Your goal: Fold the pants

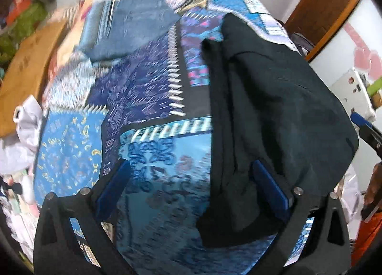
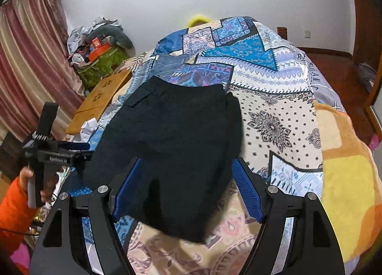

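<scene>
Now the dark pants [image 2: 172, 136] lie folded on the bed [image 2: 274, 112]. Both tongs are spread, pinching nothing: left tongs [image 1: 193, 174] at nine o'clock of the pants, right tongs [image 2: 188, 174] above them

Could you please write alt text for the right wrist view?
Folded dark pants lie on a patchwork bedspread, their near edge between the right gripper's open blue fingers. The left gripper hovers at left.

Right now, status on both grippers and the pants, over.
Left gripper open, nothing held. Right gripper open above the pants. Pants folded, flat on the bedspread. Nothing in the way.
</scene>
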The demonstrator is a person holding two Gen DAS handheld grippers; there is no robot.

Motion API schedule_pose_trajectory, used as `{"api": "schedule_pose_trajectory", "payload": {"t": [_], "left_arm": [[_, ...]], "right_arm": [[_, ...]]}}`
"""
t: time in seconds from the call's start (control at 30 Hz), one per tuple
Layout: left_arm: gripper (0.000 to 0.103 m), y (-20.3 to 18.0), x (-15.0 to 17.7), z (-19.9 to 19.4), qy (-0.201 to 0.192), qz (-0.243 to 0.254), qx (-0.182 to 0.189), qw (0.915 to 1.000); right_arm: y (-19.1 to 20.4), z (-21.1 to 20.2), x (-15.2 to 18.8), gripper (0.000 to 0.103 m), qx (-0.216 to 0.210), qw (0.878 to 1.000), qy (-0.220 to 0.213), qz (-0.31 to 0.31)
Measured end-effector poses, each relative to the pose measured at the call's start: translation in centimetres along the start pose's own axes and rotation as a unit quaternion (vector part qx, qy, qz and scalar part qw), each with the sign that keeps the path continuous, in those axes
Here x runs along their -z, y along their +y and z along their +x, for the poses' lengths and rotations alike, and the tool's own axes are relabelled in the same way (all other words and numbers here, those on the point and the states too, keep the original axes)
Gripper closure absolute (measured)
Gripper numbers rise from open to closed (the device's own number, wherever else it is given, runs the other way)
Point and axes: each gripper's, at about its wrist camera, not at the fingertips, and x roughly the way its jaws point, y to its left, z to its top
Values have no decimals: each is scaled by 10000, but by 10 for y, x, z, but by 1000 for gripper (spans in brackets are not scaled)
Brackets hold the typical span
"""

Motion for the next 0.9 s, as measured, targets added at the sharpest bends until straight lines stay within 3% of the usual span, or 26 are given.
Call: {"api": "schedule_pose_trajectory", "payload": {"t": [0.07,0.2,0.27,0.33,0.4,0.53,0.7,0.77,0.87,0.9], "left_arm": [[0,-12,0,-11,-252,68,-318,9992],[0,-20,1,-33,-698,27,-167,9974],[0,-25,5,-39,-839,132,-156,9963],[10,-32,9,-33,-767,341,-218,9962],[27,-31,14,-23,-596,468,-282,9967],[28,-26,22,-15,-718,479,-274,9959],[33,-20,21,-14,-690,316,-364,9964],[37,-23,15,-18,-738,399,-661,9943],[54,-22,2,-17,-735,545,-1322,9870],[54,-17,-4,-16,-713,562,-1326,9870]], "right_arm": [[1,2,3,29,53,10000,25,-29],[0,4,11,29,177,9997,47,-131],[-3,5,14,34,277,9995,23,-134],[-9,8,17,41,298,9995,72,-83],[-15,12,19,50,222,9996,175,38],[-20,17,24,60,36,9997,213,97],[-20,18,24,62,-39,9994,325,58],[-17,17,21,62,7,9992,382,-63],[-14,8,12,62,78,9987,430,-259],[-16,6,10,62,72,9988,410,-270]]}}
